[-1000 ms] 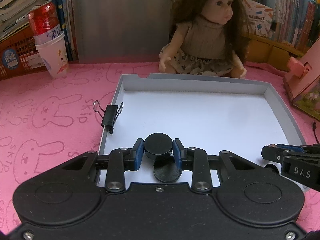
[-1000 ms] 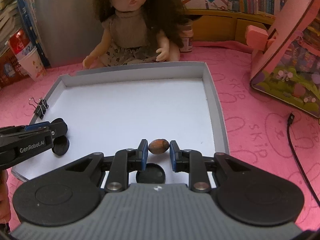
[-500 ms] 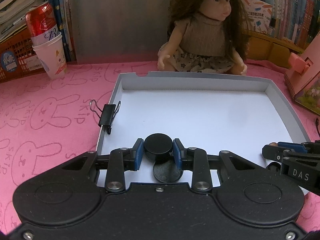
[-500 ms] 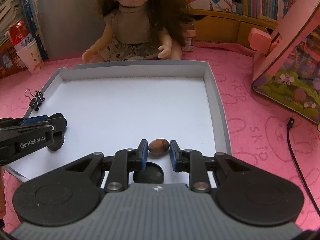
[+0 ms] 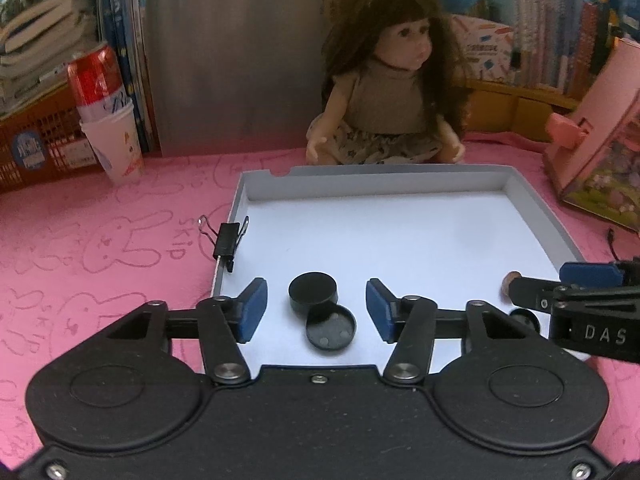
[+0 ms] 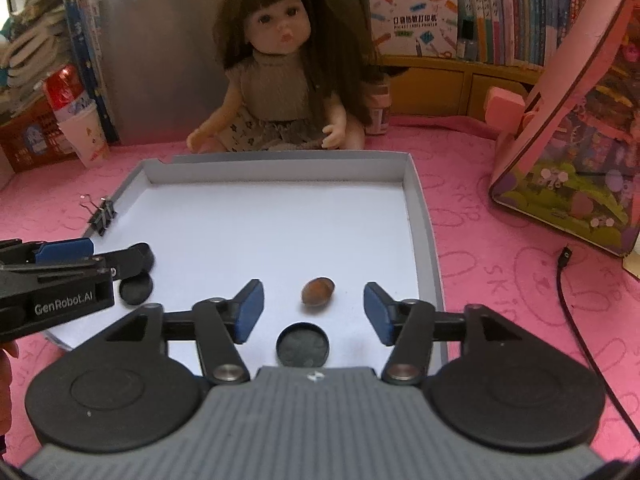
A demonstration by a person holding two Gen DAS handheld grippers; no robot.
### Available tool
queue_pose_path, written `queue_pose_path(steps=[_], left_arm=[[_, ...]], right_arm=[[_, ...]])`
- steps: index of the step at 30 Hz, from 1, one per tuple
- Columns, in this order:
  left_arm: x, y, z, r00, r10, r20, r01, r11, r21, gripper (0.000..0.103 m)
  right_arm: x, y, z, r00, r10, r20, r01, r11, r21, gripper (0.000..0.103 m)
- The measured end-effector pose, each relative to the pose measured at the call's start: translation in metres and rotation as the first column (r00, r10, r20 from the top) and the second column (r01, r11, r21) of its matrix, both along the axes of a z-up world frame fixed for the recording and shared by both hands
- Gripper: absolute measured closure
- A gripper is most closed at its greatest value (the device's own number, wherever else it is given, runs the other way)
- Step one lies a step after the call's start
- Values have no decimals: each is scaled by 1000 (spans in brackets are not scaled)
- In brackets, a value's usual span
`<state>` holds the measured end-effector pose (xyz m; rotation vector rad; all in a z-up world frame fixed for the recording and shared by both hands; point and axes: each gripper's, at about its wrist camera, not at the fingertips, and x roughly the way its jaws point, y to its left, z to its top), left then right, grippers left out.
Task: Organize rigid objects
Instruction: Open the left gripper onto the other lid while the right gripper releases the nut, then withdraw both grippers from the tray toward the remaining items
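A white tray [image 5: 400, 188] [image 6: 420, 208] lies on the pink mat. Near its front left a black round cap [image 5: 313, 291] rests against a black upturned lid [image 5: 330, 327] [image 6: 137, 287]. My left gripper [image 5: 316, 308] is opening, its blue pads apart on either side of the cap and clear of it. In the right wrist view a brown nut [image 6: 317, 290] lies on the tray floor between the opening pads of my right gripper [image 6: 314, 308], untouched. Another black lid [image 6: 303, 345] sits just in front of that gripper. A black binder clip [image 5: 228, 241] [image 6: 102, 216] hangs on the tray's left wall.
A doll [image 5: 394, 92] [image 6: 280, 80] sits behind the tray. At the far left a red can in a paper cup [image 5: 108, 120] stands by an orange crate. A pink toy house [image 6: 576, 128] and a black cable [image 6: 568, 280] lie to the right. Books line the back.
Both grippers opened and drew back slightly: the left let go of the black cap, the right let go of the brown nut. Both objects now rest on the tray.
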<state>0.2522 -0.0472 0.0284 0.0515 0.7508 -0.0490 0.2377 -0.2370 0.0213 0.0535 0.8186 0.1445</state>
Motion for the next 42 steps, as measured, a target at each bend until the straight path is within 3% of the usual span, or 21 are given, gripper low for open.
queue_pose_path(steps=[16, 31, 42], left_arm=[[-84, 12, 23, 996, -63, 67, 65, 997, -38, 36], [-165, 24, 17, 988, -116, 102, 120, 992, -26, 33], [-227, 40, 1, 985, -151, 79, 156, 986, -58, 35]], right_arm=[[-80, -9, 25, 987, 78, 140, -72, 996, -47, 18], [-153, -10, 15, 960, 138, 244, -117, 988, -98, 15], [-209, -24, -1, 944, 78, 320, -19, 983, -184, 16]])
